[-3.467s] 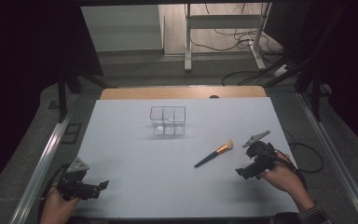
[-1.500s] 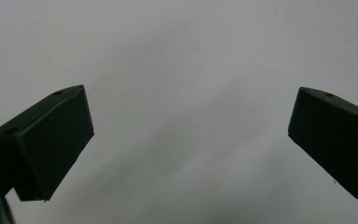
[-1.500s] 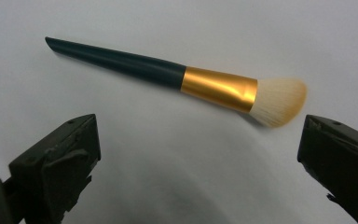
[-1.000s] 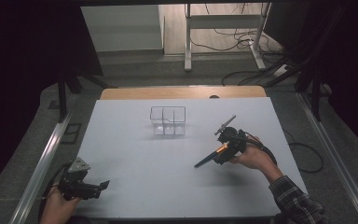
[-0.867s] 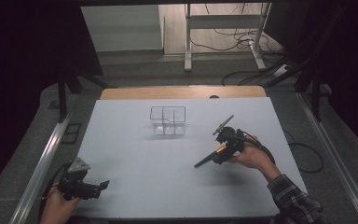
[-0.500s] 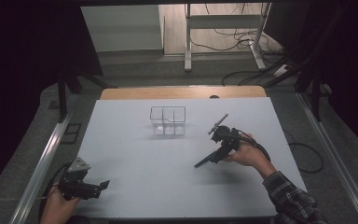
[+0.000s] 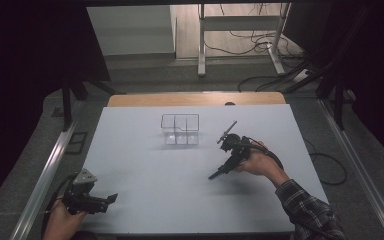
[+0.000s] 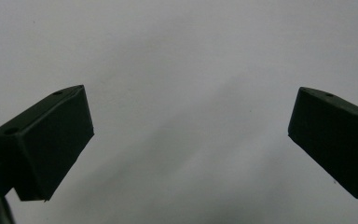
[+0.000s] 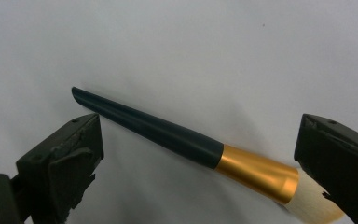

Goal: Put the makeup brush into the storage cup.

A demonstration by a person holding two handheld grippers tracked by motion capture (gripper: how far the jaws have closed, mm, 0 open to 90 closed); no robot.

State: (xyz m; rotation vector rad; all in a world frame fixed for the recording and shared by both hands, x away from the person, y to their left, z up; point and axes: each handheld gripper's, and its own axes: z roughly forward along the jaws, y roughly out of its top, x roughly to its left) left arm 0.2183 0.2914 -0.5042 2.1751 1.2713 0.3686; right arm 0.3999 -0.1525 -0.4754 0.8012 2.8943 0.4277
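A makeup brush (image 9: 177, 137) with a dark handle, gold ferrule and pale bristles lies flat on the white table (image 7: 145, 170). My right gripper (image 9: 196, 163) hovers right over it, open, with the jaws on either side of the brush and not touching it. In the high view the right gripper (image 7: 231, 156) hides most of the brush, and the dark handle tip (image 7: 214, 175) pokes out toward the front left. My left gripper (image 7: 105, 202) rests open near the front left corner, with bare table between its jaws (image 8: 186, 154).
A clear plastic organiser (image 7: 180, 129) with compartments stands at the middle back of the table. The wooden table edge (image 7: 195, 99) runs along the far side. Metal rails border both sides, and cables lie on the floor to the right.
The right gripper has moved left from the table's right side to the brush and now straddles it. The left gripper has stayed put.
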